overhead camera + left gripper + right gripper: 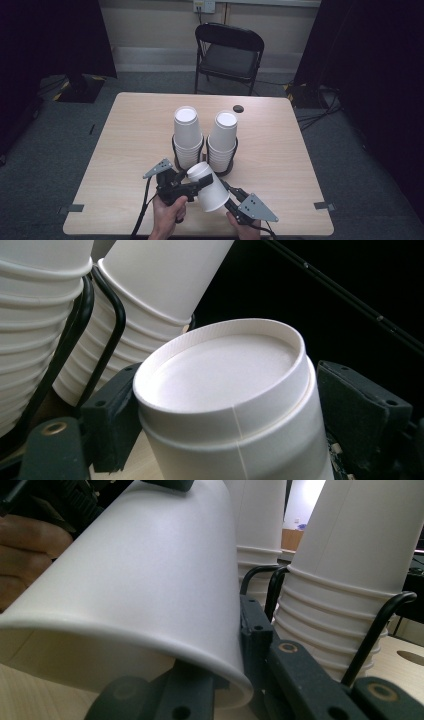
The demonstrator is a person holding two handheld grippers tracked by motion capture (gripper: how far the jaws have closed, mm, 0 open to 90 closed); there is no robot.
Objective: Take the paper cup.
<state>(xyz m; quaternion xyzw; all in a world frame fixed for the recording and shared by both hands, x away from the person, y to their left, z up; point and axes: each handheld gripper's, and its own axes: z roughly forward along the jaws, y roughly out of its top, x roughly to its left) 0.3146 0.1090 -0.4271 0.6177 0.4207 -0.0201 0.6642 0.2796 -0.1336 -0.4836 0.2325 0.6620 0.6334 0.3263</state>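
Observation:
A white paper cup [210, 191] hangs tilted just above the table's near edge, its base up and left and its mouth down and right. My right gripper [226, 198] is shut on the cup's wide end near the rim; in the right gripper view the cup [140, 580] lies across my right gripper [195, 655], a jaw pressed to its wall. My left gripper [199, 181] stands open around the base. In the left gripper view the cup's base [225, 370] sits inside my left gripper [230, 407], with a thin dark gap at the right jaw.
Two stacks of upturned white cups, left [187, 135] and right [223, 137], stand in black wire holders right behind the held cup. The wooden table [130, 150] has a small dark disc [238, 108] near its far edge. A black folding chair [230, 50] stands beyond.

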